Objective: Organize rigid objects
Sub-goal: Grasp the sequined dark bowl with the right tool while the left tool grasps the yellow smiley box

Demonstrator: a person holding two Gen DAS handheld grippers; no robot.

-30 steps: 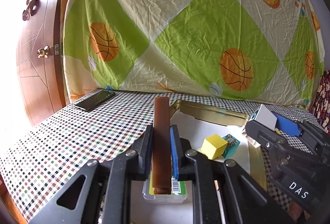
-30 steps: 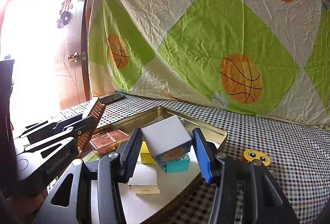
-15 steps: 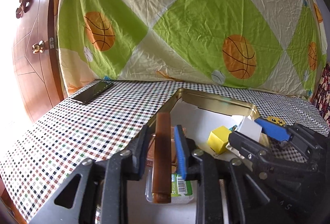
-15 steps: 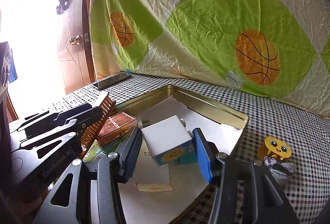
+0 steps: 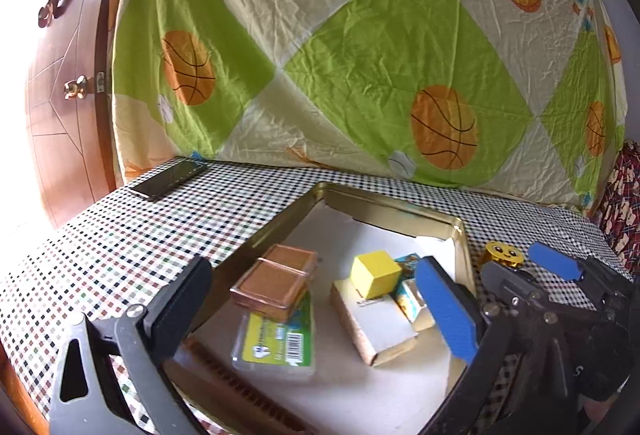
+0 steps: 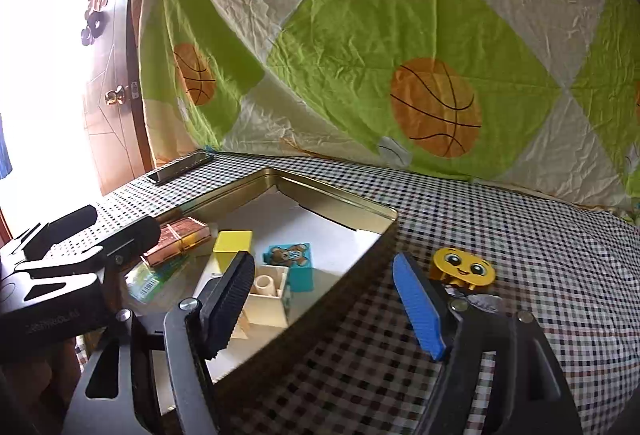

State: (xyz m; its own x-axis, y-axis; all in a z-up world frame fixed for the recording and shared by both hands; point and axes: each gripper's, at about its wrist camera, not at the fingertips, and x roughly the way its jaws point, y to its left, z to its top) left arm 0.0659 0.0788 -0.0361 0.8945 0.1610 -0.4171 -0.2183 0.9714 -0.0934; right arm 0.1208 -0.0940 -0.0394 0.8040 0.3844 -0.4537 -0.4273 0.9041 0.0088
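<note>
A gold tin on the checked cloth holds copper boxes, a green-labelled clear case, a yellow cube and a cream flat box. A brown ridged bar lies along the tin's near left wall. My left gripper hovers over the tin, its jaws opening wide and holding nothing. My right gripper straddles the tin's right rim, jaws opening, nothing pressed between them. A white block lies in the tin beside its black finger, next to a teal bear block.
A yellow smiley-face piece and a crumpled foil wrapper sit on the cloth right of the tin. A dark phone lies at the far left corner. A basketball-print sheet hangs behind, and a wooden door stands at the left.
The left jaws spread and let go of the brown bar, which now lies in the tin. The right jaws released the white block into the tin and shifted right over the rim.
</note>
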